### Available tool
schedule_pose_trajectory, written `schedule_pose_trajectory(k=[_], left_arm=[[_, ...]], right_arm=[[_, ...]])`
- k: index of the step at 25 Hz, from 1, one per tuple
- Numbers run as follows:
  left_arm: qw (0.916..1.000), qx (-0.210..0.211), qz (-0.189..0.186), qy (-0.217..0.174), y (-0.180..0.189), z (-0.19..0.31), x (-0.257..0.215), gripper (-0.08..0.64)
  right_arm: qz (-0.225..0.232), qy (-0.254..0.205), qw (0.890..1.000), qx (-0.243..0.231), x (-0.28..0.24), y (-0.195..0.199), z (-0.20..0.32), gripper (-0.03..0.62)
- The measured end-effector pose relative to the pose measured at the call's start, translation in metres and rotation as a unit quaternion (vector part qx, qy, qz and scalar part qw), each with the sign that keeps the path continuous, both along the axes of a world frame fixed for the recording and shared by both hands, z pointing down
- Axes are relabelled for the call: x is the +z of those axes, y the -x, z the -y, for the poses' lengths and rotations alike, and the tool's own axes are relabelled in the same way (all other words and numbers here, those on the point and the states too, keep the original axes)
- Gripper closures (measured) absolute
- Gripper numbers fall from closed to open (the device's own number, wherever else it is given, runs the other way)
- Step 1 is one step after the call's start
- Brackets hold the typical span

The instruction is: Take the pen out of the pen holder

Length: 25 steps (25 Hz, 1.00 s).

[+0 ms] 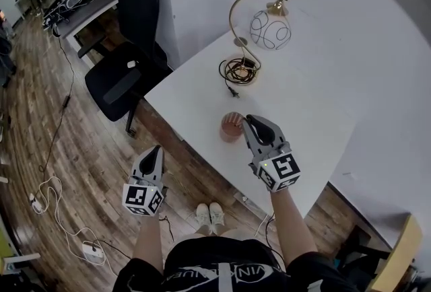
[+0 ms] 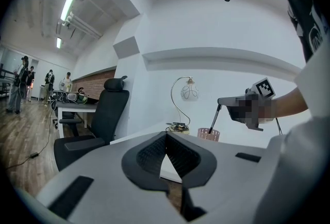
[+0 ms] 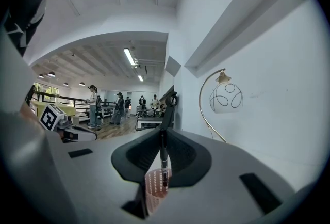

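Black slim pen (image 3: 163,161) looks light, stiff, slick; right tongs (image 3: 164,134) pinch its top above pink mesh pen holder (image 3: 153,188); left tongs (image 2: 166,135) closed, empty.

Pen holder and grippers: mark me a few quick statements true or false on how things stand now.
The right gripper is shut on the pen. True.
The lamp stands on the table beyond the pen holder. True.
The left gripper grips the pen holder. False: it holds nothing and is past the table's edge, over the floor.
The pen holder lies tipped over. False: it stands upright on the table.
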<state>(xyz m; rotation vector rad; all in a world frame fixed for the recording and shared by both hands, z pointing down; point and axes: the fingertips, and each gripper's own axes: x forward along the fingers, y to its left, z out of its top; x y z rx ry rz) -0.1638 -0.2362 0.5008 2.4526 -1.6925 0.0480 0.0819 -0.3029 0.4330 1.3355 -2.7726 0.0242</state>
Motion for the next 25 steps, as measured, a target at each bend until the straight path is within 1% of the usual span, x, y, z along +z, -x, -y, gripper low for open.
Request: schedule_pose_trajectory(k=[10,25], left_arm=[[0.9999,-0.003,0.001,-0.013,0.003,-0.007,-0.014,0.546],[0.9996,-0.001,0.0,-0.027,-0.003,-0.02,-0.033,0.546]], right_arm=[[0.014,-0.012,1.0,0.003,-0.019,-0.003,-0.008,0.541],[0.022,-0.03,0.999,0.019,-0.042,-0.024,-0.03,0.541]])
